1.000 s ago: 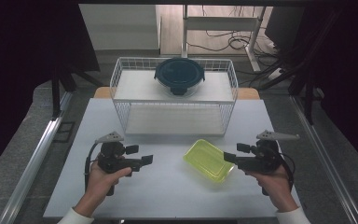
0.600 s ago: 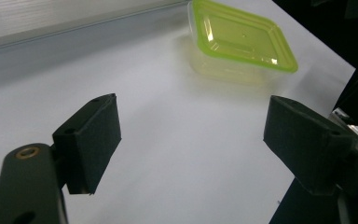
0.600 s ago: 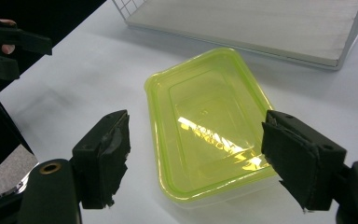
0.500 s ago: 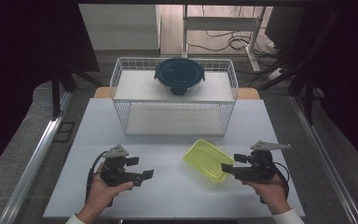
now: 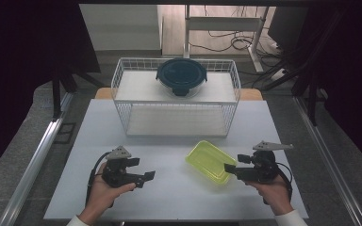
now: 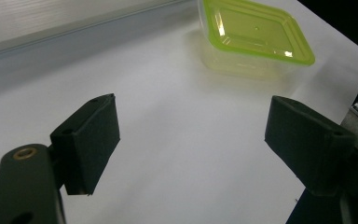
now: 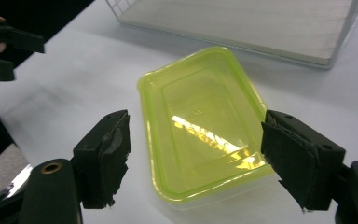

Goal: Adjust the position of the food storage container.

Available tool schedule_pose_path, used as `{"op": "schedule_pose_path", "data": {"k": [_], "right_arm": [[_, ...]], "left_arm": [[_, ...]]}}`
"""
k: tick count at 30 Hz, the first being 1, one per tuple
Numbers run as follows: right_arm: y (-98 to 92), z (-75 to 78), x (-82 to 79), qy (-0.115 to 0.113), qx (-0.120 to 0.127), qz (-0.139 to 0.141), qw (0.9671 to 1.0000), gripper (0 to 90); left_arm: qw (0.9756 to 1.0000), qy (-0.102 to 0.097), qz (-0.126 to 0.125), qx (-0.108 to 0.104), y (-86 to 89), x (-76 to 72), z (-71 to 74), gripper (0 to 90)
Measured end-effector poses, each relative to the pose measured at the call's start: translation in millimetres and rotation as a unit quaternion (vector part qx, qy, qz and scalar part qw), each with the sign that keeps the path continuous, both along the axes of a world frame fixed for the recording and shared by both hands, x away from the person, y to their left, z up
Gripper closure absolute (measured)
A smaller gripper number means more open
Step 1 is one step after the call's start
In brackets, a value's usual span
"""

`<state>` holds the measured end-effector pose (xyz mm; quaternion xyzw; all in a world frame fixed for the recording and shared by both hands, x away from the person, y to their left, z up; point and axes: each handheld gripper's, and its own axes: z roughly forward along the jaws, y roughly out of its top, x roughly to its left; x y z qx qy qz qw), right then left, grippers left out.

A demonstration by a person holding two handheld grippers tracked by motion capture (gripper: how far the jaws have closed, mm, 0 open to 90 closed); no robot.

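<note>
A yellow-green lidded plastic container (image 5: 209,161) lies on the white table right of centre. In the left gripper view the container (image 6: 256,32) sits ahead and to the right. My left gripper (image 5: 142,169) hovers near the table's front left, pointing right, with its jaws open and empty (image 6: 191,135). My right gripper (image 5: 233,165) points left at the container's right end. Its jaws (image 7: 198,149) stand open on either side of the container (image 7: 200,107), and the pads do not touch it.
A white wire basket (image 5: 122,94) stands at the back of the table (image 5: 169,197), its open side facing me. A dark round lidded container (image 5: 181,75) rests on top of it. The left gripper (image 7: 0,46) shows far off in the right gripper view.
Both hands have drawn slightly back toward the table's front edge. The jaws of both grippers stay open and the container has not moved.
</note>
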<state>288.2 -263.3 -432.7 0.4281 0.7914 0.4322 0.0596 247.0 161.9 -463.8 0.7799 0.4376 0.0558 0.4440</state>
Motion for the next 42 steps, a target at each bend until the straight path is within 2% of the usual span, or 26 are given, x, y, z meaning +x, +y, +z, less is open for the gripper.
{"op": "schedule_pose_path", "data": {"k": [4, 11, 15, 19, 26, 27, 29, 33, 35, 39, 42], "right_arm": [[1.3, 3.0, 2.3, 0.004, -0.024, -0.004, 0.9997, 23.7], [3.1, 5.3, 11.1, 0.005, -0.033, -0.007, 0.9994, 27.9], [9.7, 6.4, 22.1, 0.003, -0.051, 0.0, 0.9987, 32.3], [20.5, 9.6, 42.0, 0.005, -0.072, 0.008, 0.9973, 40.0], [44.3, 4.4, 88.3, 0.015, -0.14, 0.026, 0.9897, 58.7], [48.2, 2.5, 93.2, 0.014, -0.153, 0.029, 0.9877, 62.3], [55.3, -1.9, 102.0, 0.002, -0.186, 0.036, 0.9818, 70.8], [64.0, -11.0, 120.4, -0.003, -0.217, 0.035, 0.9754, 84.0], [68.2, -13.7, 126.3, 0.001, -0.221, 0.041, 0.9744, 87.2], [76.3, -17.6, 131.1, -0.004, -0.251, 0.052, 0.9667, 88.4], [79.8, -21.5, 133.6, -0.01, -0.264, 0.059, 0.9626, 88.5]], "left_arm": [[1.0, 0.006, 0.005, -0.003, 3.3, 1.0, -1.9, 17.7], [1.0, 0.008, 0.002, 0.002, 1.5, 0.4, -2.2, 18.2], [0.9999, 0.012, -0.004, 0.003, -0.8, 0.7, -3.4, 18.2], [0.9999, 0.014, -0.005, 0.002, -0.5, 2.1, -4.5, 18.2], [0.9998, 0.017, -0.009, -0.003, 1.0, 0.8, -6.0, 18.2], [0.9998, 0.017, -0.01, -0.004, 1.1, 0.5, -5.9, 18.2], [0.9998, 0.018, -0.009, -0.005, 1.4, -0.2, -6.0, 18.2], [0.9998, 0.019, -0.007, -0.006, 3.1, -0.6, -6.9, 18.2], [0.9998, 0.019, -0.004, -0.006, 3.7, -0.9, -6.4, 18.2], [0.9998, 0.018, -0.004, -0.009, 3.7, -1.0, -5.5, 18.1], [0.9998, 0.019, -0.005, -0.01, 3.8, -0.8, -5.7, 18.1]]}}
